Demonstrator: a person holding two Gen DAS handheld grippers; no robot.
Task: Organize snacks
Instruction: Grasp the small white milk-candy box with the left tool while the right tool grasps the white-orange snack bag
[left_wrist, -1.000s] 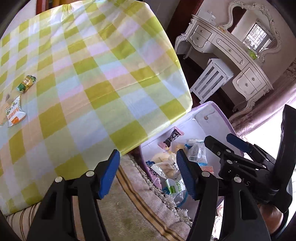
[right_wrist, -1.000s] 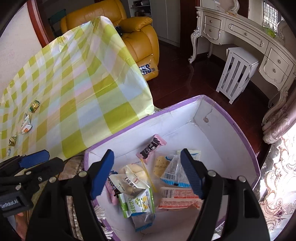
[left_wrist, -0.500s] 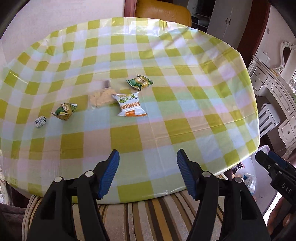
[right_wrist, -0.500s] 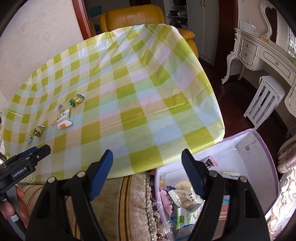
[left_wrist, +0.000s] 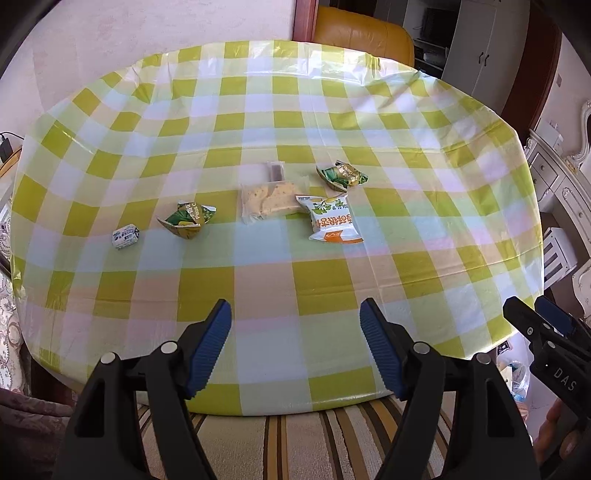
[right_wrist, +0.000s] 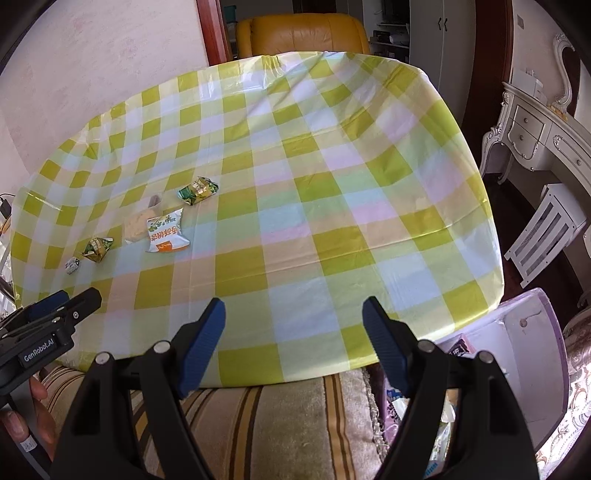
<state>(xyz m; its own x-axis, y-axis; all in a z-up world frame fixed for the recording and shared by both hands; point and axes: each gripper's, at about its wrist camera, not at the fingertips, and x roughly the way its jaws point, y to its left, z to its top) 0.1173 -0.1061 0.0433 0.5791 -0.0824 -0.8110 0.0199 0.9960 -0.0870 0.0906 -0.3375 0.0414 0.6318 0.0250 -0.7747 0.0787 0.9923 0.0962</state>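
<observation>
Several snacks lie mid-table on the green checked cloth (left_wrist: 295, 288): a white-orange packet (left_wrist: 332, 218), a clear cracker bag (left_wrist: 271, 201), two green-gold packets (left_wrist: 341, 173) (left_wrist: 186, 219), a small white candy (left_wrist: 125, 236) and a small dark bar (left_wrist: 275, 170). My left gripper (left_wrist: 295, 347) is open and empty over the table's near edge. My right gripper (right_wrist: 293, 345) is open and empty, also at the near edge; the white-orange packet (right_wrist: 164, 232) lies far to its left. The purple-rimmed box (right_wrist: 532, 354) holding snacks is at lower right.
A striped cushion (right_wrist: 258, 421) lies below the table's front edge. A yellow armchair (right_wrist: 303, 35) stands behind the table. A white dresser (right_wrist: 543, 136) and white slatted stool (right_wrist: 546, 232) stand to the right.
Both grippers have swung left and up from the box to face the table. The snacks on the table now sit in the middle of the left view. Both stay open.
</observation>
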